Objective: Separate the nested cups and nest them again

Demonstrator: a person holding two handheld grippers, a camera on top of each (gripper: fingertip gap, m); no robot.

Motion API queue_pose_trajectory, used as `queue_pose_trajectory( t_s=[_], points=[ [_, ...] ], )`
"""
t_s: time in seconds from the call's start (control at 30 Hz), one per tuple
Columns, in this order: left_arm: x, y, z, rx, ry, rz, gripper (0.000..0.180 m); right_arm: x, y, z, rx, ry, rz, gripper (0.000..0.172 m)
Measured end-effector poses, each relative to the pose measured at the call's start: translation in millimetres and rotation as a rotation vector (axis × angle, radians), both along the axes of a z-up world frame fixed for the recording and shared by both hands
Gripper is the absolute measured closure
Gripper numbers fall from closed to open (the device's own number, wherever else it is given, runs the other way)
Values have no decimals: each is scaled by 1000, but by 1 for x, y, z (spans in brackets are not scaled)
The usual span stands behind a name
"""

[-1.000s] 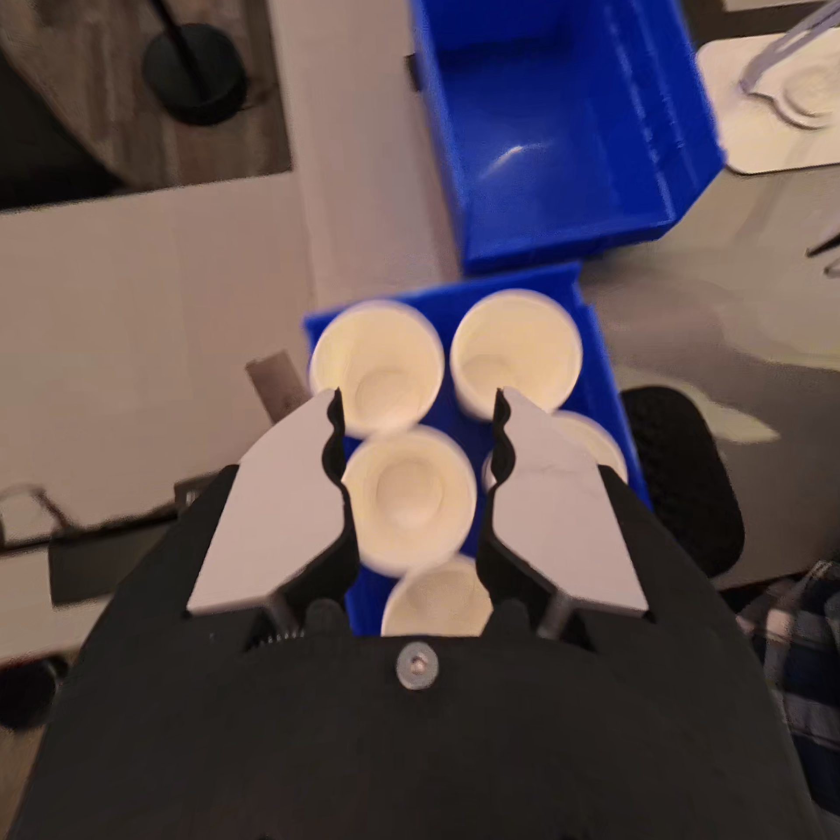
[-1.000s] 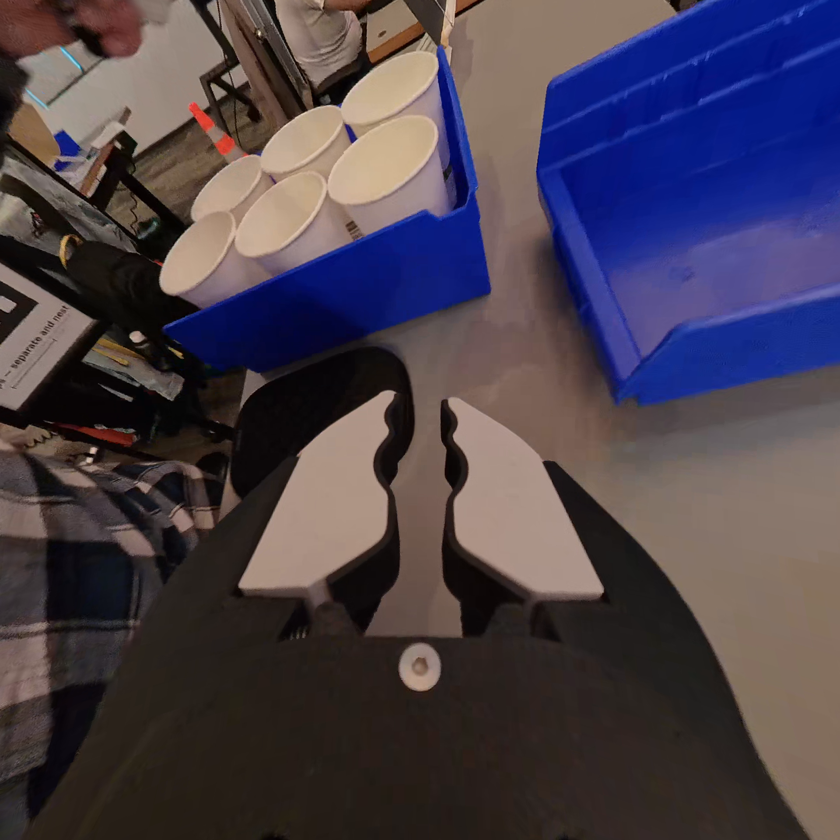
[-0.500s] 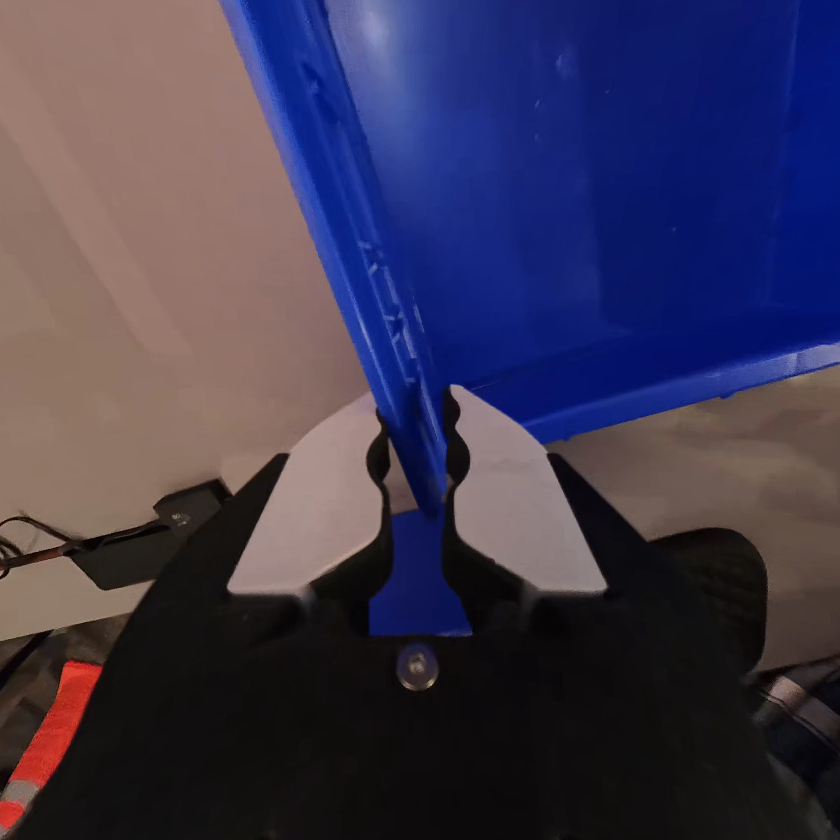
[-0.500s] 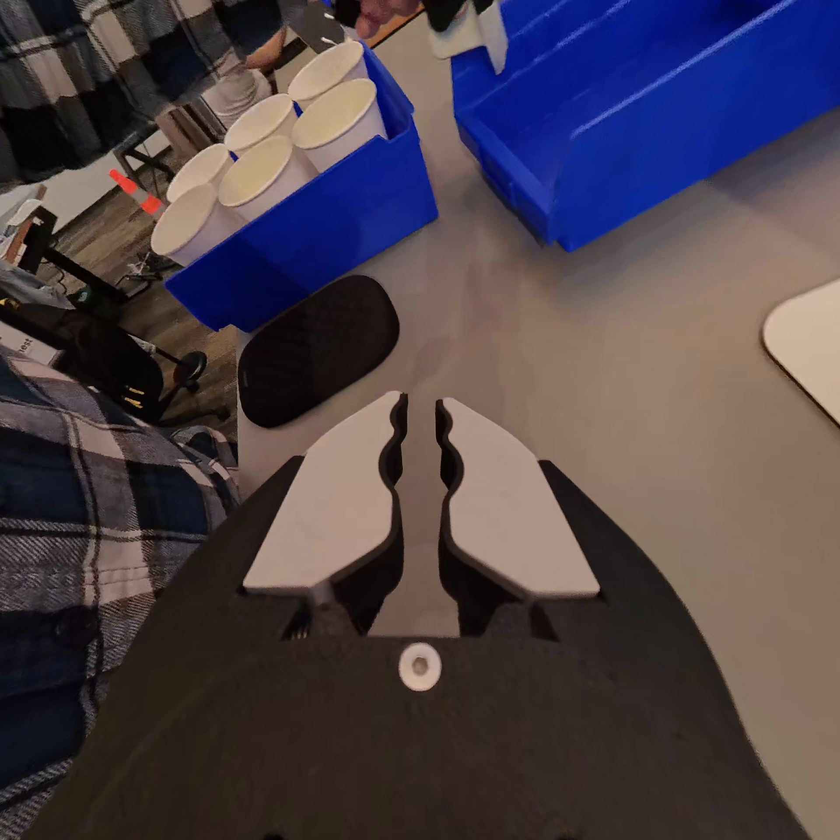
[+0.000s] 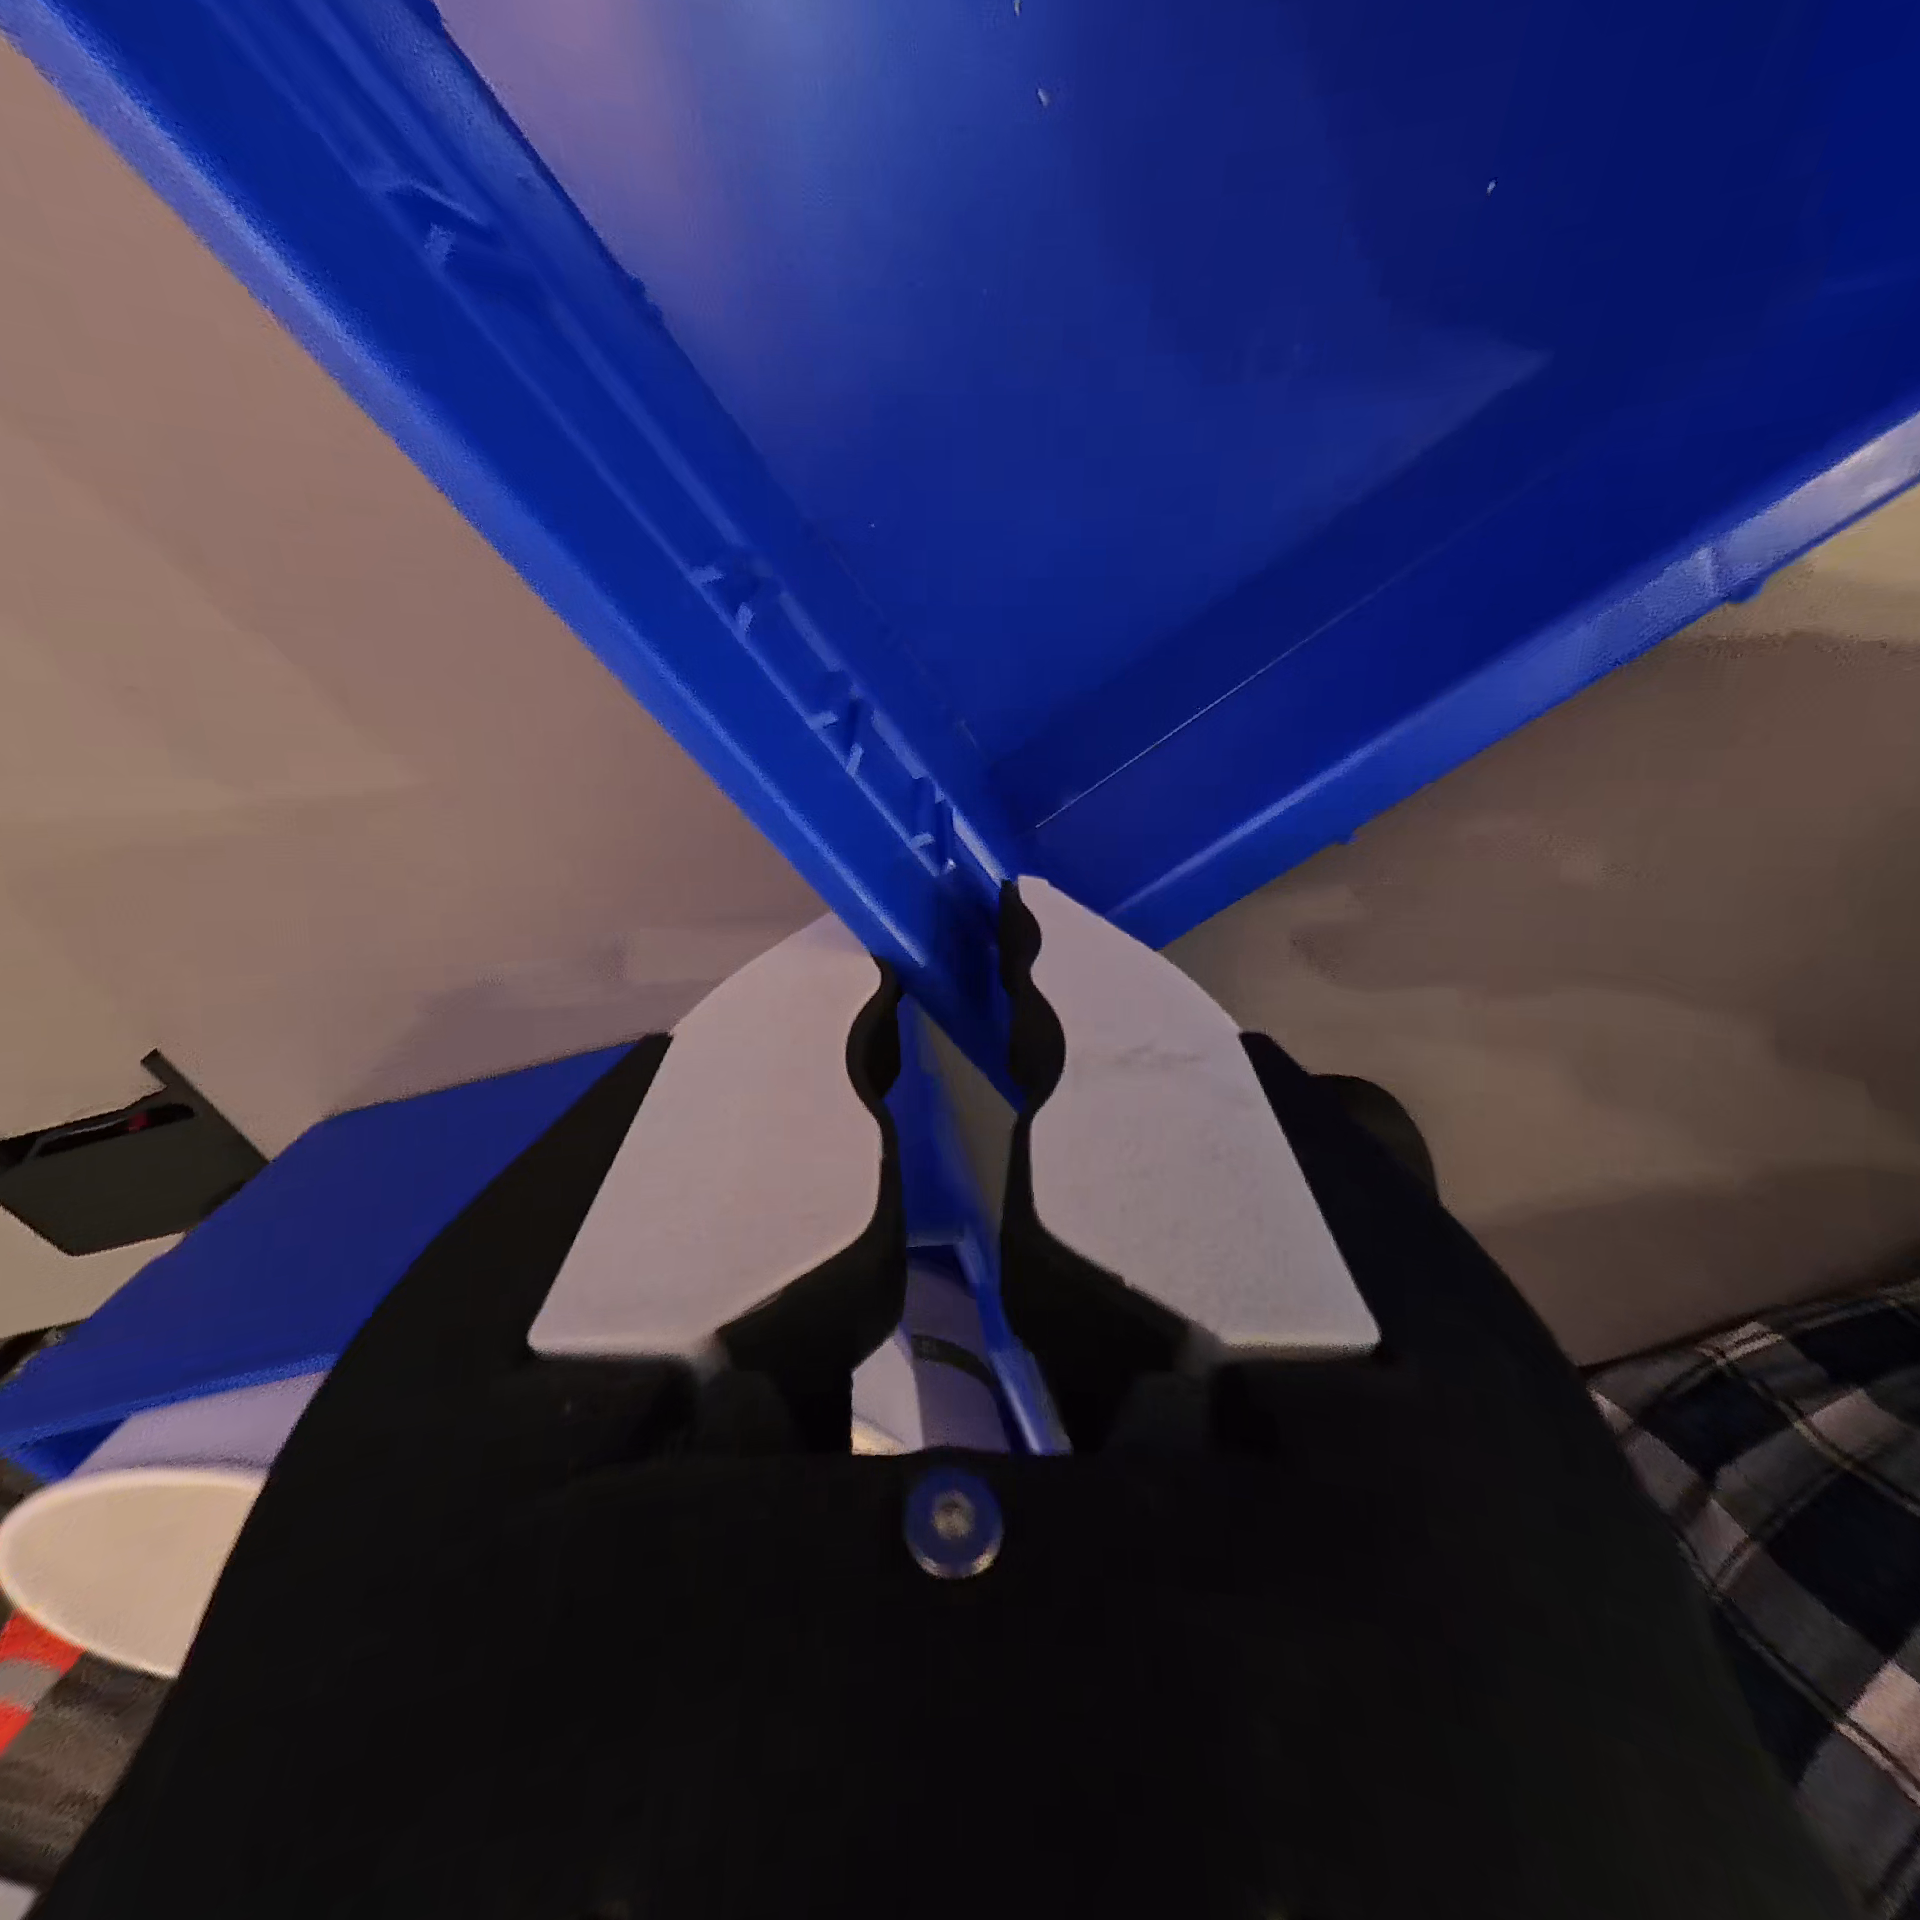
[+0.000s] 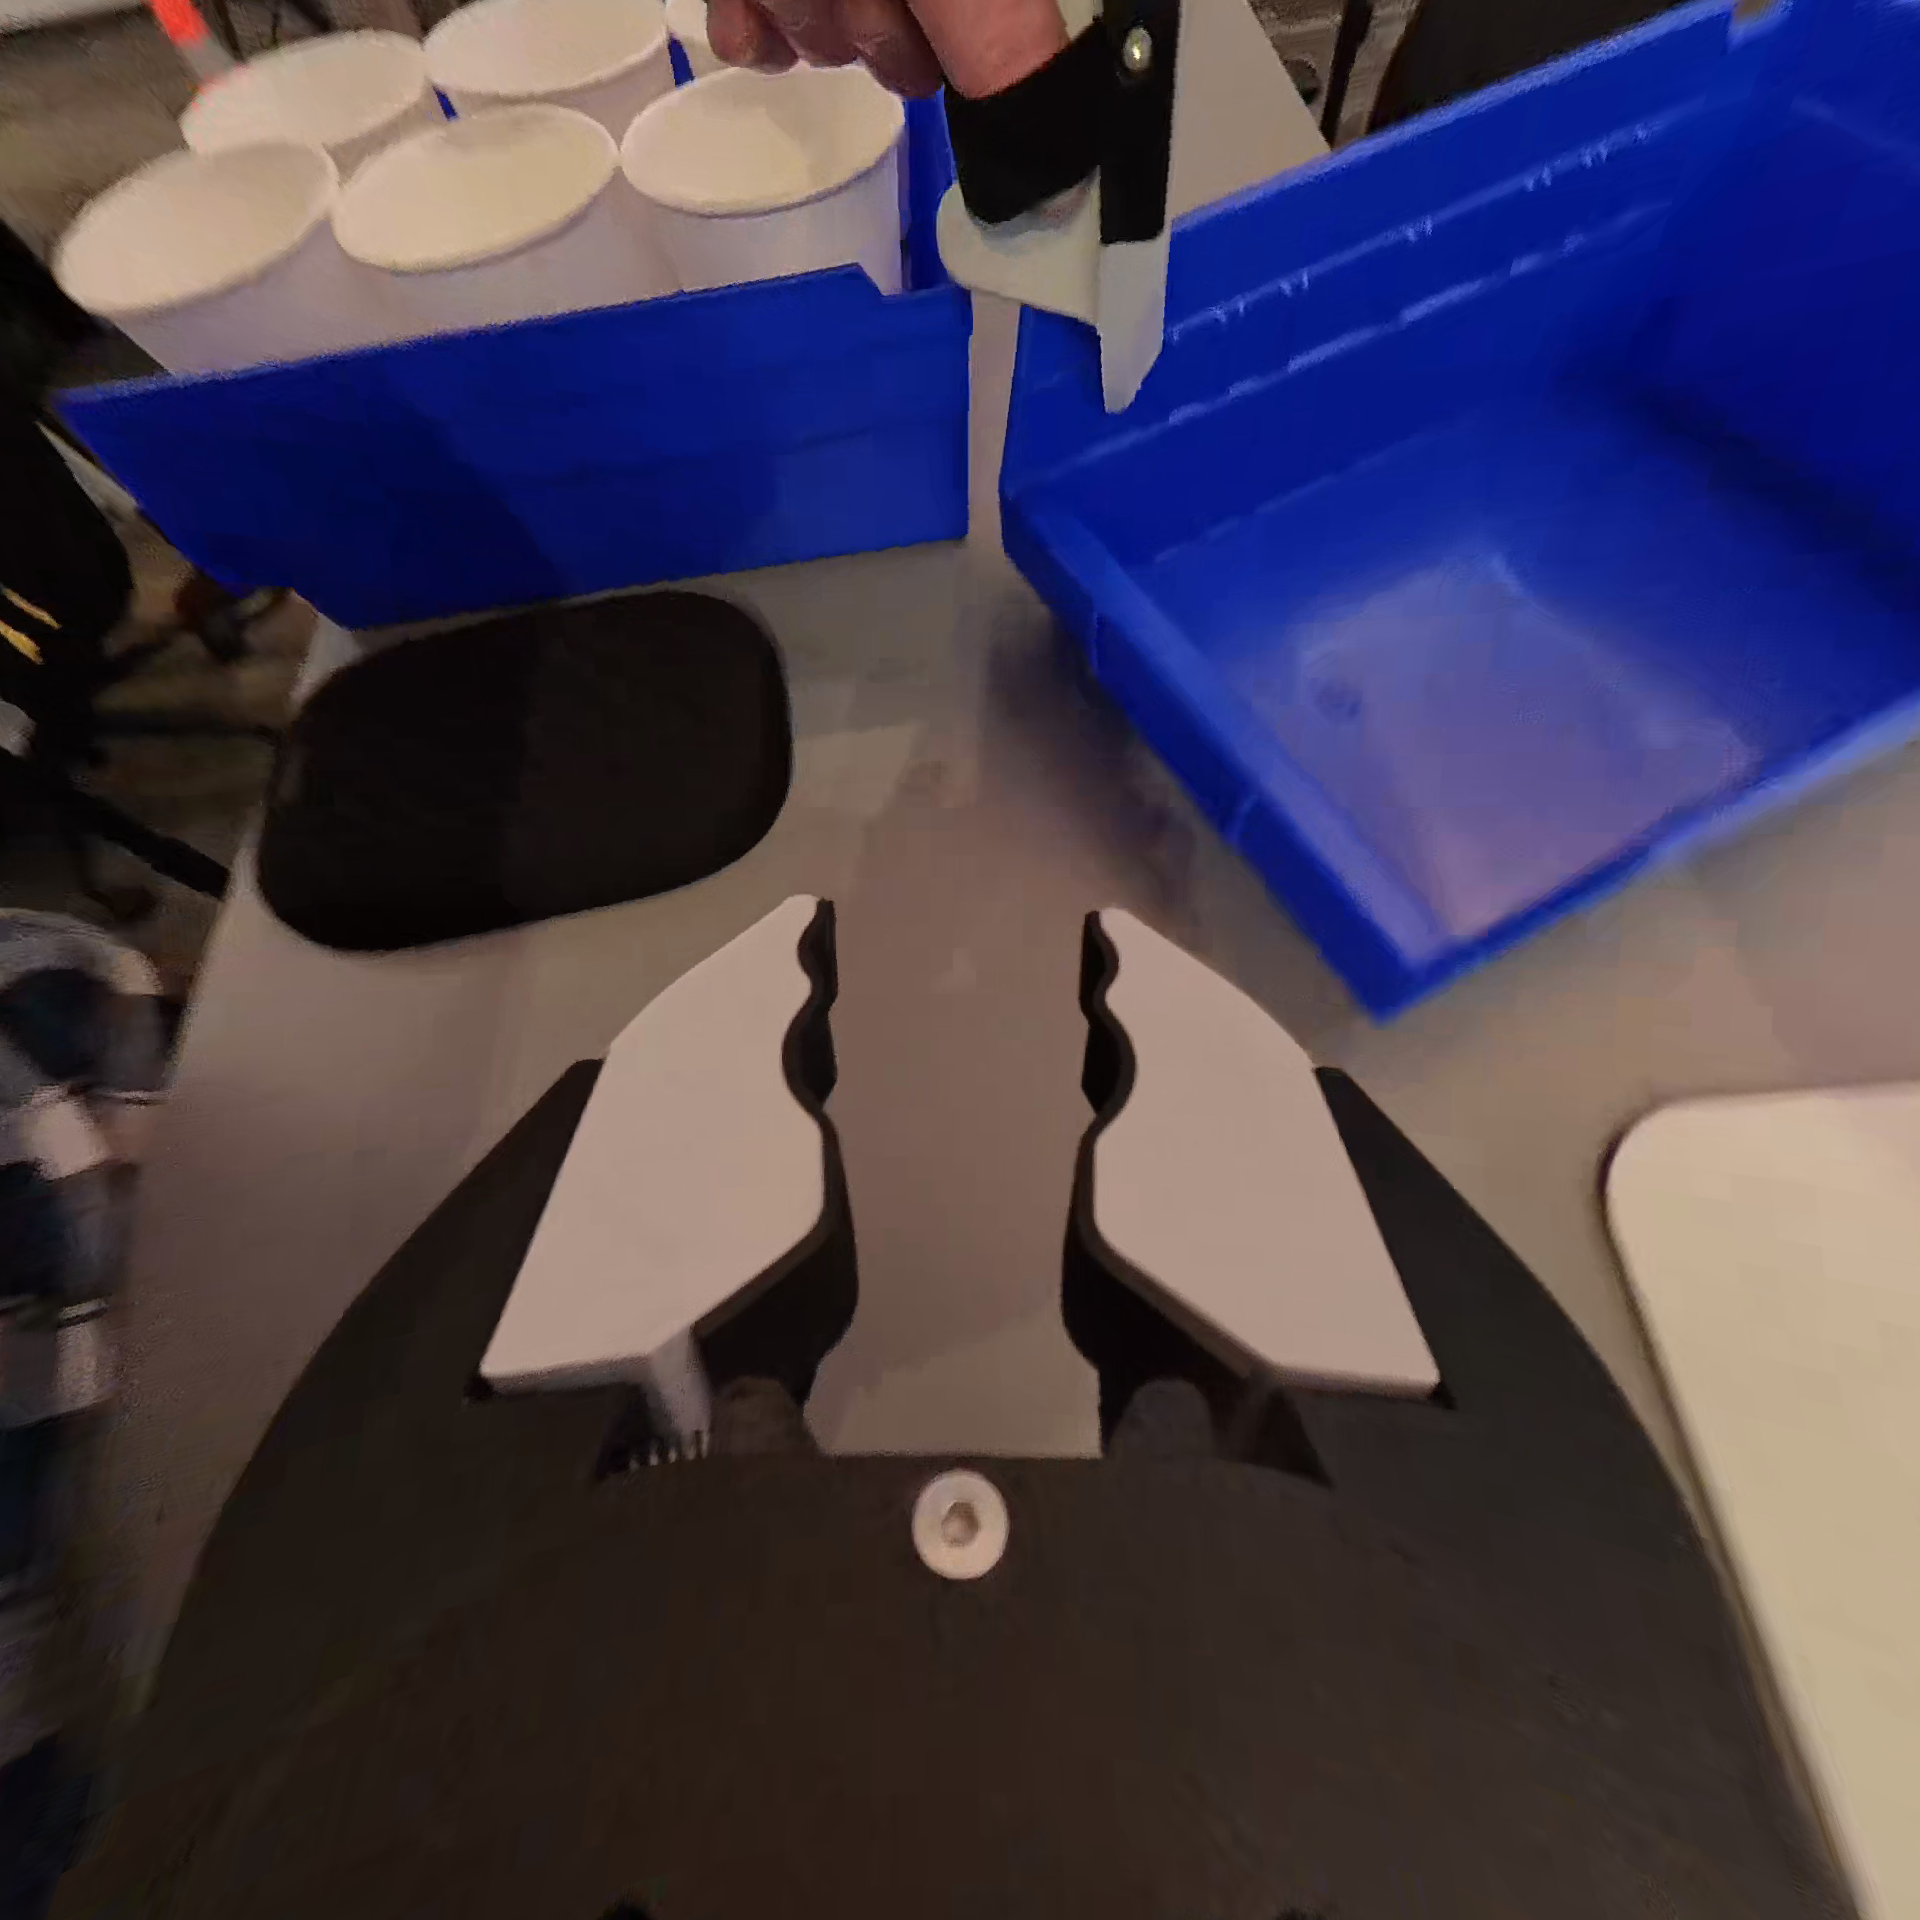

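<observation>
While the cups sit untouched in the far bin, no separating looks begun: the left gripper pinches the empty bin's wall. Open on nothing, the right gripper has bare table ahead, bins beyond.

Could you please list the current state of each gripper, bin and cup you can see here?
Left gripper: shut on the empty blue bin's side wall.
Right gripper: open, nothing between its fingers, above the grey table.
Empty blue bin: upright, nothing inside.
Cup bin: upright, full of cups.
White paper cups: upright, mouths up, side by side.
</observation>
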State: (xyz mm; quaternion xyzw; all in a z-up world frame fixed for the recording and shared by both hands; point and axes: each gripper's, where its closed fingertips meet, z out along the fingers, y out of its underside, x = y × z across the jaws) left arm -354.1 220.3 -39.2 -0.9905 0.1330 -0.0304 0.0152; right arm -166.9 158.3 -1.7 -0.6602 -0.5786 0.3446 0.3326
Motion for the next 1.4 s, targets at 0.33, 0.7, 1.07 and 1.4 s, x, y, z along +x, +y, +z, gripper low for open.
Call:
queue_pose_trajectory(
  t_s=[0.33,0.7,1.07,1.4],
  points=[
    [40,-21,1,-51,-8,-46,161,-51,45,-63,300,-280,116,88],
    [87,-41,9,-133,-197,-140,158,-24,47,-89,330,-414,248,133],
    [128,-90,22,-218,-325,-216,134,14,6,-90,312,-462,343,139],
    [139,-116,45,-185,-402,-128,106,64,-30,-93,315,-502,464,138]
  ],
)
